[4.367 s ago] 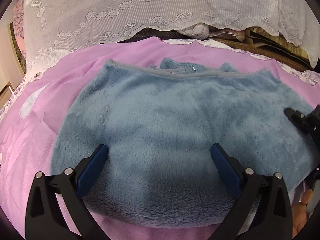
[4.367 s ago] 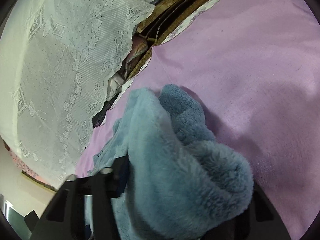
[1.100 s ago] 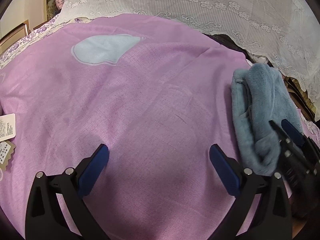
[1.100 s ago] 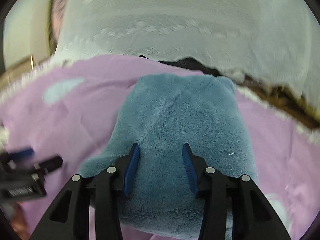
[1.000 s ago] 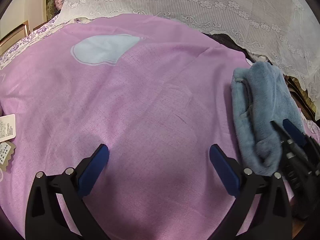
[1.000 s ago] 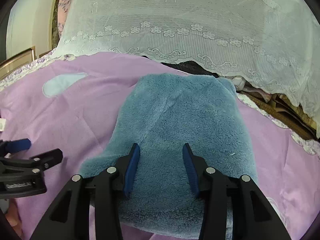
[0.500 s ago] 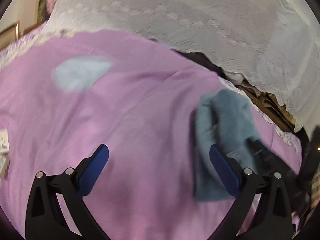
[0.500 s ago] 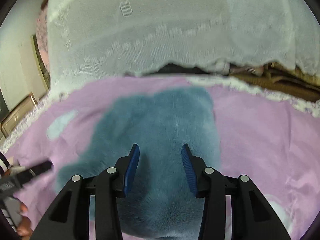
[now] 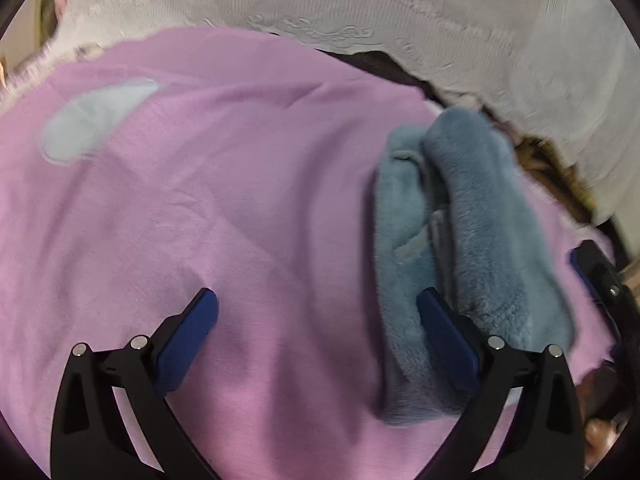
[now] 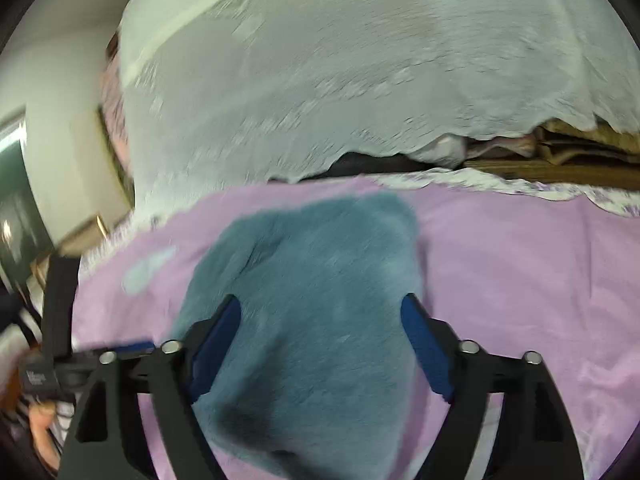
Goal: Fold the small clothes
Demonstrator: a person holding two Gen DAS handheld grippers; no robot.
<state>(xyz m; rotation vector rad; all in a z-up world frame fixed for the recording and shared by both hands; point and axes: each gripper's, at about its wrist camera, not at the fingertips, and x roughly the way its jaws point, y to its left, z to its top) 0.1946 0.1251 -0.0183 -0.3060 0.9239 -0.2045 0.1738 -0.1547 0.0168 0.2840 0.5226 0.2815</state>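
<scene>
Pink-purple bedsheet (image 9: pixel 224 208) covers the whole working surface, with a white lace cloth (image 9: pixel 420 20) draped over whatever is stacked at the far side.

From the left tongs (image 9: pixel 316 320), both blue-padded fingers (image 9: pixel 188 332) stand wide apart with nothing between them but bare sheet. The right-hand pad sits just against the near left edge of the folded blue fleece garment (image 9: pixel 464 240), which lies to the right of that tool as a thick, doubled bundle running from near to far. A pale blue patch (image 9: pixel 92 120) printed on the sheet shows far off to the left. At the right edge of this view, part of the other black tool pokes in beside the bundle.

From the right tongs (image 10: pixel 320 344), the fingers (image 10: pixel 424 344) are likewise spread, one on each side of the fleece, hanging over its near end; the picture is blurred and I cannot tell whether the pads touch the pile. The garment fills the middle of that view and reaches toward the far edge of the sheet. Beyond it, under the lace hem, a dark gap and some brown folded bedding (image 10: pixel 560 152) show at the far right. No box, basket or other container is visible anywhere; the garment rests straight on the sheet.
</scene>
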